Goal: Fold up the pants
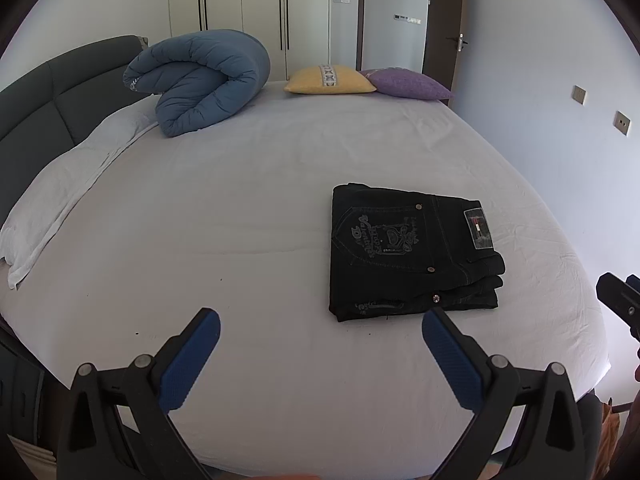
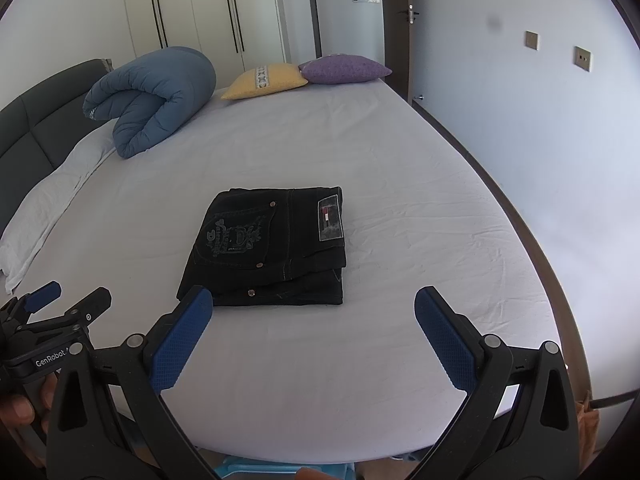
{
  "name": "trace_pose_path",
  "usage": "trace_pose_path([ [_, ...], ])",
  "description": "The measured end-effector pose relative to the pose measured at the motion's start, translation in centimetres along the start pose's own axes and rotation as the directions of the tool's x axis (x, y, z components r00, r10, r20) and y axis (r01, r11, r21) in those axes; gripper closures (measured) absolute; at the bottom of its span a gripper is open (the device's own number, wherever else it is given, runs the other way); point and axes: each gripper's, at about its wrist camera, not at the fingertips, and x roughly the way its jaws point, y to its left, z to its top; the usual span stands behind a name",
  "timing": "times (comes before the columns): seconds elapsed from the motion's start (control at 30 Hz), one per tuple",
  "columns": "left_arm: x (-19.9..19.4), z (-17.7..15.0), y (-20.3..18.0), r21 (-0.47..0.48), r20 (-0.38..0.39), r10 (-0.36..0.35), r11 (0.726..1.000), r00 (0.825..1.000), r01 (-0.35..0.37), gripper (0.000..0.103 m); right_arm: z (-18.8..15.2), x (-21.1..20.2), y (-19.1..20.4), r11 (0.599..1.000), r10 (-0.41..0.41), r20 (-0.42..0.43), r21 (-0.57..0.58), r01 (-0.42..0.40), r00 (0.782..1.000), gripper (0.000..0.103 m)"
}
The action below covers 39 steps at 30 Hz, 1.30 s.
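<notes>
Pants (image 2: pixel 268 248), black and folded into a compact stack, lie on the white bed (image 2: pixel 360 152) toward its near edge. Left gripper (image 1: pixel 320 354) and right gripper (image 2: pixel 312 340) hover above that edge, fingers spread wide, holding nothing.

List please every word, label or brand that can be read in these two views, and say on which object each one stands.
"GenRobot": white letters on the body of the left gripper, seen in the right wrist view.
Embroidered crest on the back pocket of the folded black jeans: ornate lettering, not reliably readable.
Waistband patch on the jeans: a small red, white and dark flag; any text too blurred to read.
</notes>
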Motion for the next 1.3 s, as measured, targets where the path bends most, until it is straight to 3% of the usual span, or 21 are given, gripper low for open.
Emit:
trace_pose_path([
  [1.3,0.7,0.0,0.2,-0.001,-0.021,-0.034,0.999,0.999,0.034,0.000,-0.9,1.4,1.0,1.000,0.013,-0.032,0.003,-0.013,0.999,0.000],
])
